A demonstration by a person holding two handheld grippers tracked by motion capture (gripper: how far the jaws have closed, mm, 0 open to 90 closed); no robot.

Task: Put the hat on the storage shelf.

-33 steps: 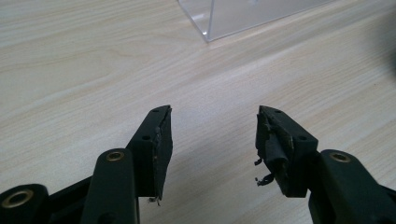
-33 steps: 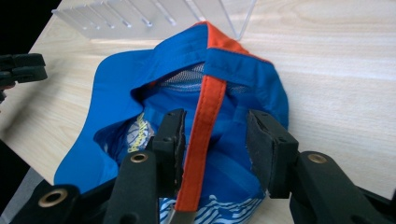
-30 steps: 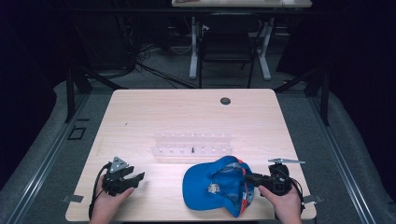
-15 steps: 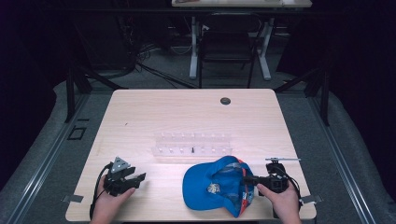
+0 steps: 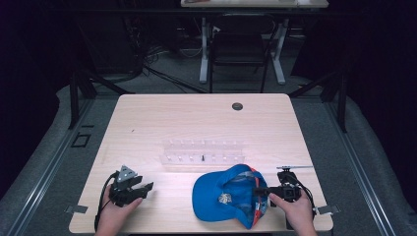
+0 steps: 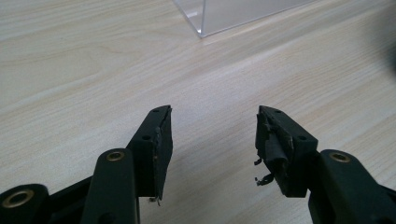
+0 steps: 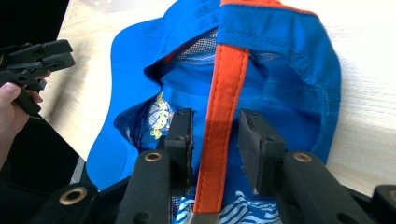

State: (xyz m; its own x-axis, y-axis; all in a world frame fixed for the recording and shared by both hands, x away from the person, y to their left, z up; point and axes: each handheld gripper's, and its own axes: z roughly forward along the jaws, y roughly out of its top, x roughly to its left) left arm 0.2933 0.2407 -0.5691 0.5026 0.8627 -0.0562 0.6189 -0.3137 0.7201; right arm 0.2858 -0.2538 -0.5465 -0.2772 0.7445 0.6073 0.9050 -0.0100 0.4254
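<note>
A blue cap (image 5: 223, 199) lies upside down near the table's front edge, right of centre. In the right gripper view its orange strap (image 7: 229, 70) runs over the blue lining (image 7: 289, 51). My right gripper (image 7: 215, 128) reaches in from the cap's right side (image 5: 256, 190); its jaws have just been closing and now flank the strap with a small gap on each side. At the front left my left gripper (image 5: 144, 189) rests open above bare wood (image 6: 212, 135), nothing between its jaws. Farther off in the right gripper view is the left gripper (image 7: 39, 56).
A clear plastic rack (image 5: 201, 152) stands mid-table just behind the cap, its corner (image 6: 233, 14) ahead of the left jaws. A small black disc (image 5: 237, 106) sits near the far edge of the wooden table (image 5: 187, 118). Chair and desk legs stand beyond.
The right gripper's jaws have narrowed around the cap's strap. The left hand and the cap have kept still.
</note>
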